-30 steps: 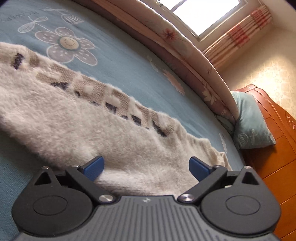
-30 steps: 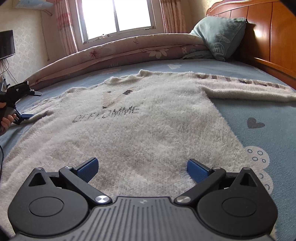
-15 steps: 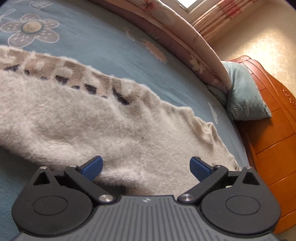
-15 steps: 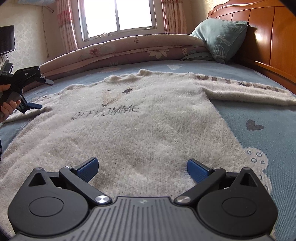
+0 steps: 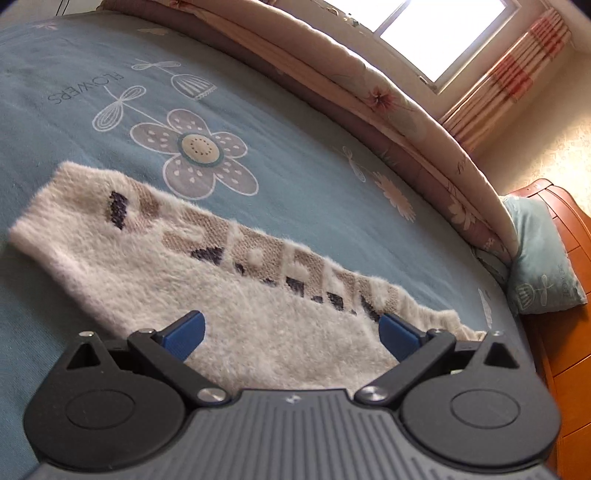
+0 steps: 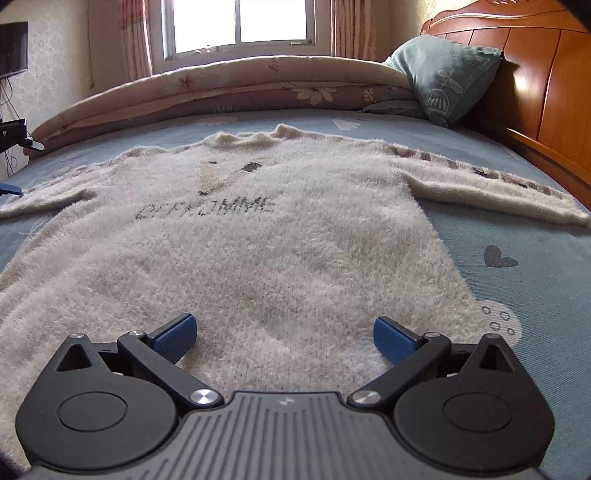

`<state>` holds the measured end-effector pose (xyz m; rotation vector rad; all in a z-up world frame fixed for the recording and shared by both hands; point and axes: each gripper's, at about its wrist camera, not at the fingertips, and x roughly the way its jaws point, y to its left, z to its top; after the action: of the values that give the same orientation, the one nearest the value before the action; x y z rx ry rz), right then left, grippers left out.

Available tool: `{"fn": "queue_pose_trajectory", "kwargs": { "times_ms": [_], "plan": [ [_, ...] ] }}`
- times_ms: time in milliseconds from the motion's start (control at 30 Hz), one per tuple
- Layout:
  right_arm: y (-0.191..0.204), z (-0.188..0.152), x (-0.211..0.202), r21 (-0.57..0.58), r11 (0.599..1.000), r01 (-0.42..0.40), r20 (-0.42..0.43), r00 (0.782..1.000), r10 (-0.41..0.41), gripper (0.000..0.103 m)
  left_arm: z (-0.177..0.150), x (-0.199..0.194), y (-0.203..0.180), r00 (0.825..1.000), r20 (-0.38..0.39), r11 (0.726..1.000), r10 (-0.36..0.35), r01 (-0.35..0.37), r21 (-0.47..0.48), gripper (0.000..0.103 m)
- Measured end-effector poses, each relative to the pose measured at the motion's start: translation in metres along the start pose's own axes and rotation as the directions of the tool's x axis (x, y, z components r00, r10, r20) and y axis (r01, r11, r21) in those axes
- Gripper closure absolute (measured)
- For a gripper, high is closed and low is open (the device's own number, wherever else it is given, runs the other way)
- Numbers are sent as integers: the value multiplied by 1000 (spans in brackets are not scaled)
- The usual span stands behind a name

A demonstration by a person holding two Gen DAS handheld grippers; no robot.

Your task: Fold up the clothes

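Observation:
A fluffy cream sweater [image 6: 266,240] with dark lettering lies spread flat on the blue bedsheet [image 6: 524,280], both sleeves stretched out sideways. Its left sleeve [image 5: 207,266], with a brown and navy pattern along one edge, fills the left wrist view, cuff at the left. My left gripper [image 5: 291,332] hovers open just above this sleeve, nothing between its blue pads [image 5: 184,330]. My right gripper [image 6: 282,334] is open over the sweater's lower hem, holding nothing. The left gripper's tip [image 6: 14,136] shows at the far left edge of the right wrist view.
A rolled floral quilt [image 6: 229,92] runs along the far side of the bed under the window [image 6: 240,22]. A teal pillow [image 6: 447,77] leans on the wooden headboard [image 6: 535,74] at the right. The sheet [image 5: 258,110] has flower prints.
The left gripper has swung back toward the cuff end of the sleeve, so the cuff and flower print are in view again. The right gripper has barely moved.

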<state>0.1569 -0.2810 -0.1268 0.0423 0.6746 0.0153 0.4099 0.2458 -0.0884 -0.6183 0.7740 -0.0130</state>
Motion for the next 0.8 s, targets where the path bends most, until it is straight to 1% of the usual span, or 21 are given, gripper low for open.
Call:
{"fn": "queue_pose_trajectory", "kwargs": {
  "times_ms": [33,100,167,200,233,267,300,367,433,467,500,533,567,633,700,767,800],
  "plan": [
    [-1,6,-6,12,1000,-2,16,1000,2,0,3,5,2,1000,-13,1000,-5,5,7,3],
    [-2,19,-16,36,999,-18,51,999,16,0,4,19,4,997,-53,999,-49,50,19,3],
    [2,28,-18,44,999,-31,68,997,28,0,1,32,10,990,-103,995,-99,101,22,3],
    [4,33,-18,44,998,-37,71,997,33,0,1,35,15,988,-110,994,-108,111,14,3],
    [8,38,-14,29,999,-36,52,998,35,0,0,34,22,988,-106,994,-113,114,2,3],
    [12,44,-10,9,999,-38,35,999,38,0,0,32,31,985,-101,991,-137,136,-10,3],
    [16,50,-9,-9,999,-42,38,998,43,0,2,26,39,984,-90,988,-153,152,-14,3],
    [25,67,-7,-54,997,-61,54,997,64,0,5,13,54,992,-55,994,-109,109,-3,3],
    [35,85,-7,-103,991,-86,76,993,95,0,12,-1,70,998,-33,998,-52,52,20,3],
    [41,96,-6,-118,987,-106,86,989,117,0,16,-8,79,1000,-22,1000,-8,8,11,3],
    [46,107,-4,-122,984,-129,90,986,141,0,21,-14,88,998,-9,998,62,-62,-4,3],
    [52,118,-1,-125,980,-154,94,982,166,0,26,-20,96,991,4,991,131,-131,-20,3],
    [57,128,4,-123,975,-186,90,976,198,0,31,-27,104,983,16,983,182,-181,-40,3],
    [69,143,14,-116,965,-236,82,966,246,0,37,-41,116,992,53,988,118,-113,-103,3],
    [83,153,29,-121,952,-281,69,955,290,0,44,-50,120,995,93,989,44,-30,-146,3],
    [99,159,47,-123,932,-340,46,937,347,0,49,-46,110,993,114,992,-6,20,-122,3],
    [106,160,57,-117,918,-380,22,923,385,0,52,-40,103,993,114,994,-20,32,-102,3]
  ]
}}
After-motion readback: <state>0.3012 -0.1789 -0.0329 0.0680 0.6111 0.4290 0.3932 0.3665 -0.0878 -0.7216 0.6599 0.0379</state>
